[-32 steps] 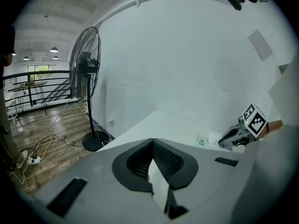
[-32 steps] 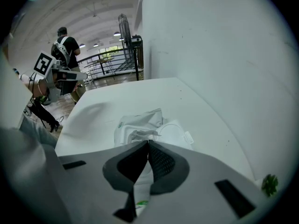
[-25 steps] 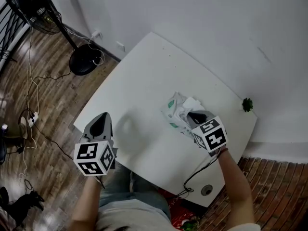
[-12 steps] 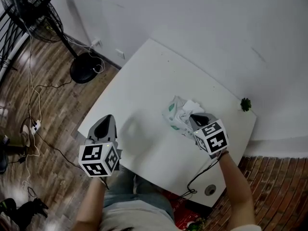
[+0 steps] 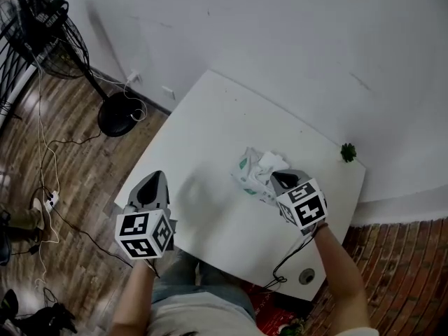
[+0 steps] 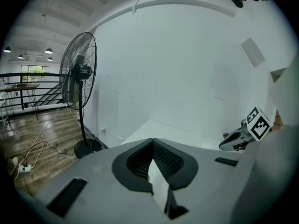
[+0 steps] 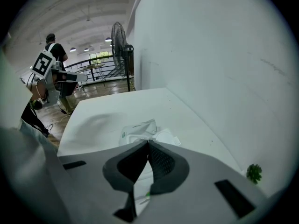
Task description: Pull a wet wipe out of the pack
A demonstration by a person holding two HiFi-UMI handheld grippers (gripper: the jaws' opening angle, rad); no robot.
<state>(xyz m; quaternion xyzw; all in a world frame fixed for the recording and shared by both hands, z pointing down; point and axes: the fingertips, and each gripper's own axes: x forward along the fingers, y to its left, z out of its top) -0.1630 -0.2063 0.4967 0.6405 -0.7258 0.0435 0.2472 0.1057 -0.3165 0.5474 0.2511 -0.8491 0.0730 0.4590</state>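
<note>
the white rectangular tabletop [image 5: 210, 128] lies slantwise, its far edge close along a white wall [image 5: 294, 33]. the crumpled white-and-green plastic wet wipe pack [image 5: 246, 171] sits right of the middle, in from every edge, with a white wipe [image 5: 270, 161] bunched at its far-right end. the left half of the tabletop is open room. the right tool [image 5: 274, 177] is clenched tip to tip at the near-right side of the pack, just beside the wipe; no view shows whether any wipe is caught. the left tool [image 5: 155, 176] is clenched on nothing and hovers over the near-left edge, well apart from the pack. a small green plant [image 5: 348, 152] stands at the far-right corner. a black standing fan [image 5: 43, 21] is on the wooden floor [image 5: 70, 166] far left, apart from the tabletop.

the right tool's view shows the pack's green print close up. the left tool's view shows the fan upright, a black railing [image 6: 28, 78] and the right tool side-on, but no clear pack. only the head view shows cables [image 5: 49, 152] on the floor.
</note>
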